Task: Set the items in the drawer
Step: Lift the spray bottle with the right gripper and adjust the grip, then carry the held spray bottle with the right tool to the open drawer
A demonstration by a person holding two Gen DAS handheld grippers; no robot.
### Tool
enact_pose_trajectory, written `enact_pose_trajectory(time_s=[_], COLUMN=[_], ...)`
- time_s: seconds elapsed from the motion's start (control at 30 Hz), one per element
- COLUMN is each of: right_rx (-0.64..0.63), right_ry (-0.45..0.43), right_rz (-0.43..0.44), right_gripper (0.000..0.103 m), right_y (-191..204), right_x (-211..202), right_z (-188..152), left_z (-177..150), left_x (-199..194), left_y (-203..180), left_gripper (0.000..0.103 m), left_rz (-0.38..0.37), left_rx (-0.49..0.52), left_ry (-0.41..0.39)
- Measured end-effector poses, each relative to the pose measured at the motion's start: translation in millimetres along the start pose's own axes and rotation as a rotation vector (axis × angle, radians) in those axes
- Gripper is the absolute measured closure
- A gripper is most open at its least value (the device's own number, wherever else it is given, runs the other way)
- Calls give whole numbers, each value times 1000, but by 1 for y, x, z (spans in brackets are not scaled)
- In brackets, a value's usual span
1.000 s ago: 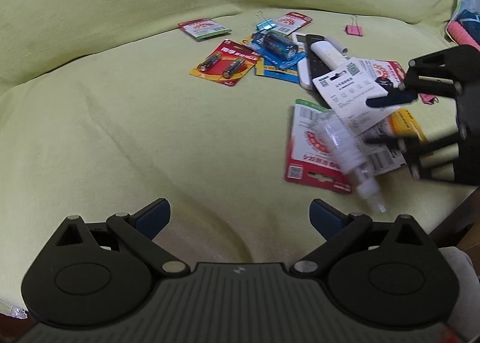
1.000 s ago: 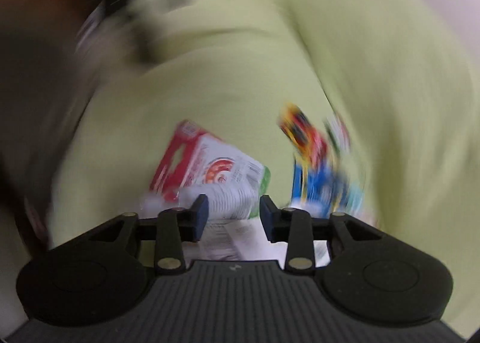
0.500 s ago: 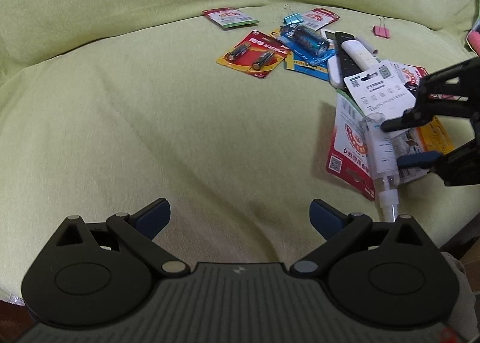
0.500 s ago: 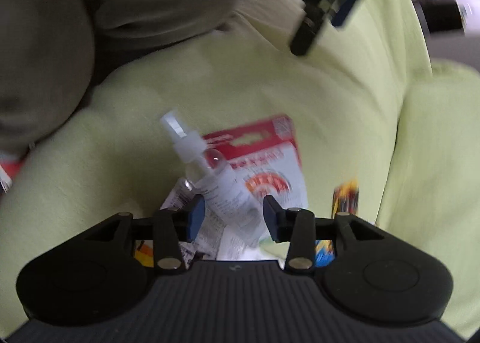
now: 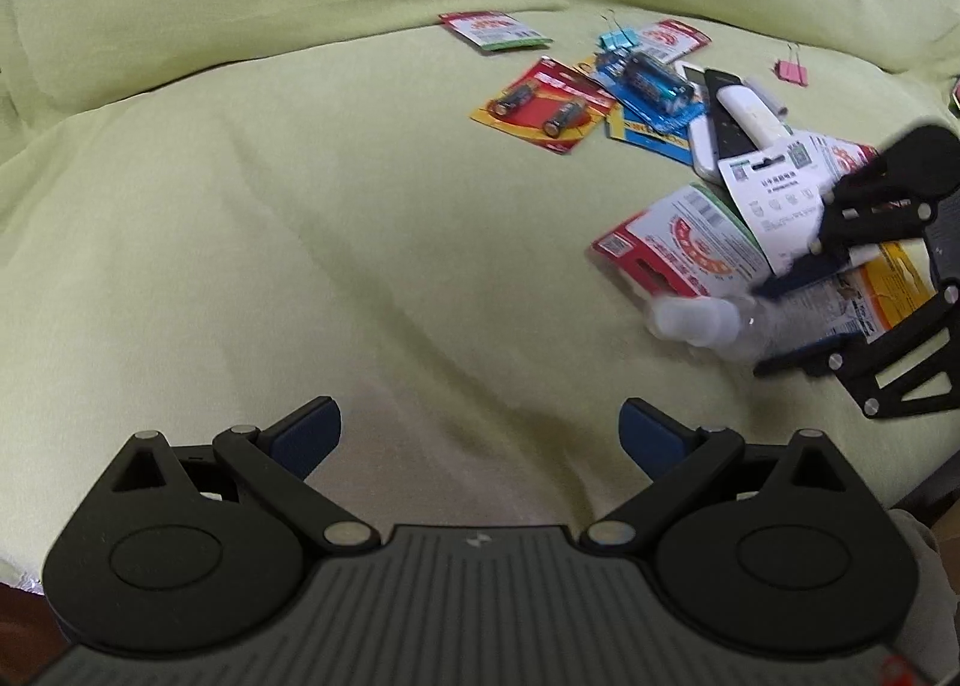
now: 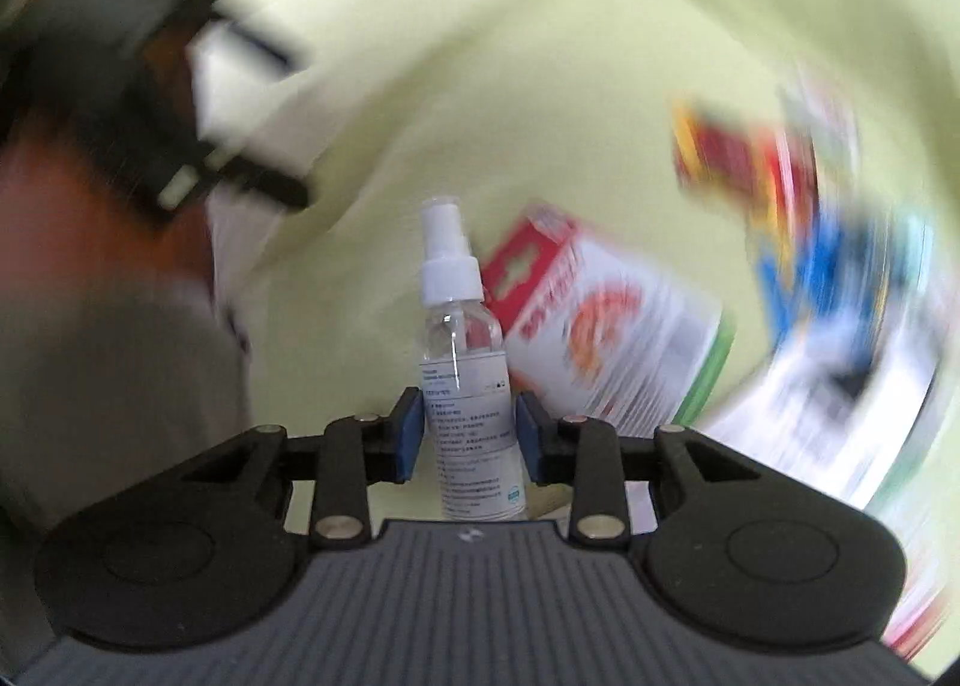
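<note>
Over the yellow-green cushion [image 5: 300,218], right tool [image 6: 462,440] clamps the spray bottle [image 6: 462,362]; left tool [image 5: 480,434] wide open, empty. Pickup step; next, carry to drawer.

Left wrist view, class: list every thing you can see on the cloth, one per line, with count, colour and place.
Cloth: one, yellow-green, under everything.
Spray bottle: one, clear with white cap, between the right gripper's fingers.
Battery card: one, red, two cells, centre back.
Blue battery card: one, right of the red card.
Binder clips: blue, pink, at the back.
Left gripper: open, empty.
Right gripper: black, closed on the bottle.
</note>
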State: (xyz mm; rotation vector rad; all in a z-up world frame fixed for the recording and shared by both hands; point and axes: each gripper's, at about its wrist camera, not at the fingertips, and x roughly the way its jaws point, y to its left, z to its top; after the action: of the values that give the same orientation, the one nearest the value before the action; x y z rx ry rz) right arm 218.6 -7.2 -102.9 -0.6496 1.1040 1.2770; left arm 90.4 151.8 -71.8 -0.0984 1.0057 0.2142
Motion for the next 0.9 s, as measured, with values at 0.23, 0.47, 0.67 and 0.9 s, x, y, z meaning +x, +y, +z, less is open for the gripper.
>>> enact_pose_trajectory(time_s=[0.23,0.47,0.67,0.9], right_rx=[214,356,748,951], right_ry=[41,-29,-164,-407], right_rz=[-65,-92,36,-1], right_gripper=[69,75,75,75], right_y=[9,14,-10,-11], right_x=[19,21,-7,-62], right_z=[3,3,-29,-71], left_z=[-3,-6,-7,-3], left_x=[-7,-15,-24,-35], left_y=[4,2,-7,-34], left_gripper=[3,3,3,3], left_rz=[-5,-20,-38,-88], left_rx=[-7,-4,33,104], left_ry=[-11,-20,-41,-69])
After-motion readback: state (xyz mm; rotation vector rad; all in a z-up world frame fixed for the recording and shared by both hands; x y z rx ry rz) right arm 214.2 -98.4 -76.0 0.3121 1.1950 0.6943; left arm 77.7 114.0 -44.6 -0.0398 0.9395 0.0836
